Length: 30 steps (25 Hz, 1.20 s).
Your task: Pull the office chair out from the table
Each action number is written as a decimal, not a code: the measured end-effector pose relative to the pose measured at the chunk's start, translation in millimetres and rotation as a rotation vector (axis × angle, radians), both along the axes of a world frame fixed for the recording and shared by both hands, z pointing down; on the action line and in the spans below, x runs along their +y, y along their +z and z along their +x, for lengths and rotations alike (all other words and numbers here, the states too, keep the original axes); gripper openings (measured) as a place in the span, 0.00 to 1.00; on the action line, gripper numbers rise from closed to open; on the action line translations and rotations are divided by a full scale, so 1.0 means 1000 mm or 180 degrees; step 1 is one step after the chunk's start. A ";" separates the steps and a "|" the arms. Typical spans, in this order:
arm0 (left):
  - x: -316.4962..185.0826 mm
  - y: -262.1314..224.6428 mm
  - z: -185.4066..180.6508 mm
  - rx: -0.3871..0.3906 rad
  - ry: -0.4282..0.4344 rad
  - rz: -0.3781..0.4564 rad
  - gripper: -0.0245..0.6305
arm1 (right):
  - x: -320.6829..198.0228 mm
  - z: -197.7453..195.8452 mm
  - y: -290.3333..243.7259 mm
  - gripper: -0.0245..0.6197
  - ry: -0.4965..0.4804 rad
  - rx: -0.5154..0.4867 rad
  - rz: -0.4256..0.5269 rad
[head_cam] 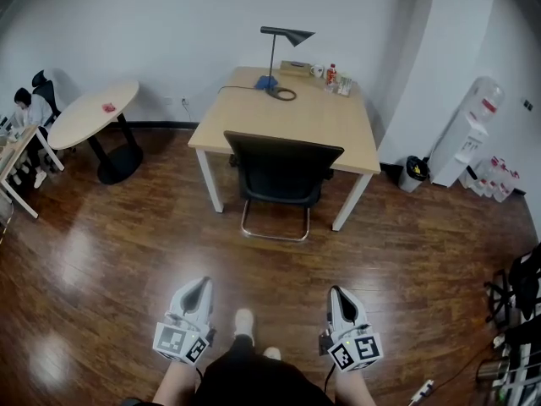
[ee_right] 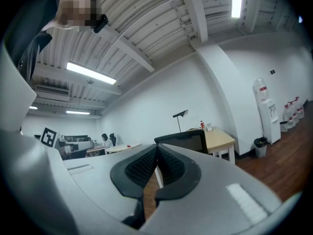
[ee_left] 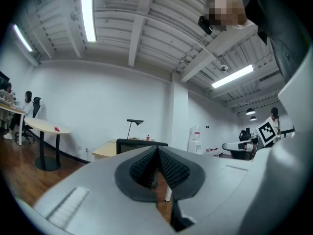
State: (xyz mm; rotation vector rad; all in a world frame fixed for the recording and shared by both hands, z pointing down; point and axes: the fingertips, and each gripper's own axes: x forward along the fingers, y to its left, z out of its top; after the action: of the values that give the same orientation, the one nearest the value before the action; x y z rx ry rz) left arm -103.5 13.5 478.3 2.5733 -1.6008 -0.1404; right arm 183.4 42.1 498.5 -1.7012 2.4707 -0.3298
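A black office chair (head_cam: 281, 176) stands pushed in at the near side of a light wooden table (head_cam: 292, 117), its back toward me. My left gripper (head_cam: 201, 284) and right gripper (head_cam: 336, 293) are low in the head view, well short of the chair, both shut with nothing between their pads. In the left gripper view the chair's back (ee_left: 128, 145) shows just above the closed left gripper (ee_left: 157, 150). In the right gripper view the chair (ee_right: 186, 140) rises behind the closed right gripper (ee_right: 156, 148), with the table (ee_right: 221, 140) to its right.
On the table stand a black desk lamp (head_cam: 282, 45), a cup and small bottles (head_cam: 331, 76). A round white table (head_cam: 93, 112) is at left, with a seated person (head_cam: 30, 112) beyond it. A water dispenser (head_cam: 463, 134) and bin (head_cam: 413, 172) stand at right. The floor is dark wood.
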 end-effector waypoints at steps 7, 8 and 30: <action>-0.061 -0.010 0.006 0.0065 0.0150 0.0111 0.04 | -0.046 -0.019 -0.008 0.06 0.0051 0.0065 0.0068; -0.069 -0.011 0.006 0.0081 0.0161 0.0120 0.04 | -0.052 -0.018 -0.008 0.06 0.0082 0.0055 0.0064; -0.212 -0.015 -0.036 0.0195 0.0299 0.0238 0.04 | -0.199 -0.054 -0.026 0.06 0.0160 0.0201 0.0245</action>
State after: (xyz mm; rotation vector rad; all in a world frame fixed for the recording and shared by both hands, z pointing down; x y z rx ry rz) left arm -139.9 -198.6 463.6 2.6662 -1.4781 -0.2732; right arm 129.0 -156.4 472.7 -1.7655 2.4450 -0.1759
